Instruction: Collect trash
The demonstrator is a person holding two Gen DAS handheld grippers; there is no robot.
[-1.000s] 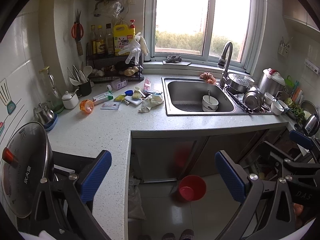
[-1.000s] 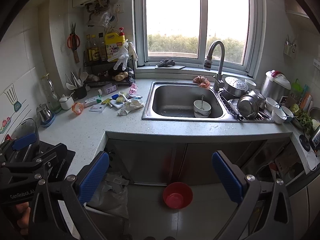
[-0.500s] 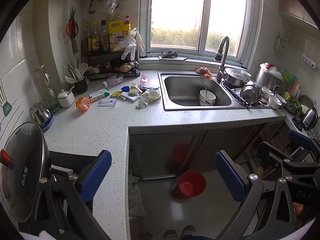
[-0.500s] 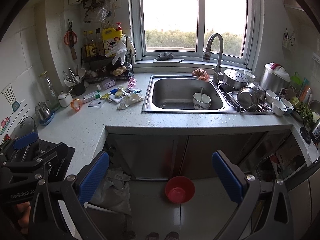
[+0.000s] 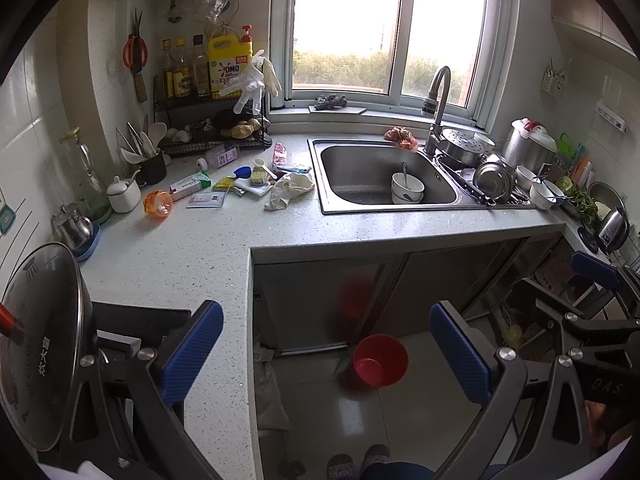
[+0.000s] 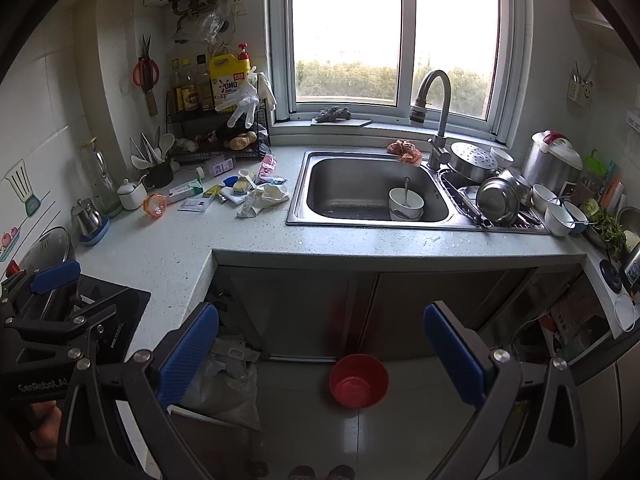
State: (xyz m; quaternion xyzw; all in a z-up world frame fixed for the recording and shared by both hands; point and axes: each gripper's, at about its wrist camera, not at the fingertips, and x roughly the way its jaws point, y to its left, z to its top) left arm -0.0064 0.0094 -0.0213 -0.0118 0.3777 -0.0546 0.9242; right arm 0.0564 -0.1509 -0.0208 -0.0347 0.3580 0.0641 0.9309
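Left wrist view. Left gripper [image 5: 326,354] held above the corner of the L-shaped countertop [image 5: 192,256], jaws spread wide, nothing between them. Trash lies on the counter left of the sink [image 5: 386,176]: crumpled white paper [image 5: 290,190] nearest the basin, beside it a yellow wrapper [image 5: 228,184], a flat paper packet [image 5: 206,200], a green-and-white box [image 5: 190,185] and a pink wrapper [image 5: 279,155]. Orange cap [image 5: 158,205] lies on its side further left, near a white sugar pot [image 5: 123,194]. White bowl with spoon [image 5: 407,188] stands in the basin. Red bucket [image 5: 380,360] on the floor before the cabinet doors. Glass pot lid [image 5: 40,344] at the left edge. Right gripper visible at the far right edge, one blue pad [image 5: 594,270] showing.

Right wrist view. Right gripper [image 6: 320,356] over the floor in front of the cabinet, jaws spread wide, empty. Same litter cluster, the crumpled white paper [image 6: 264,198] just left of the sink [image 6: 376,192]. Red bucket [image 6: 359,380] below, between the pads. Bin lined with a grey bag [image 6: 224,388] stands beside the counter end. Left gripper at the lower left over a black cooktop [image 6: 116,316]; its jaw state cannot be told here.
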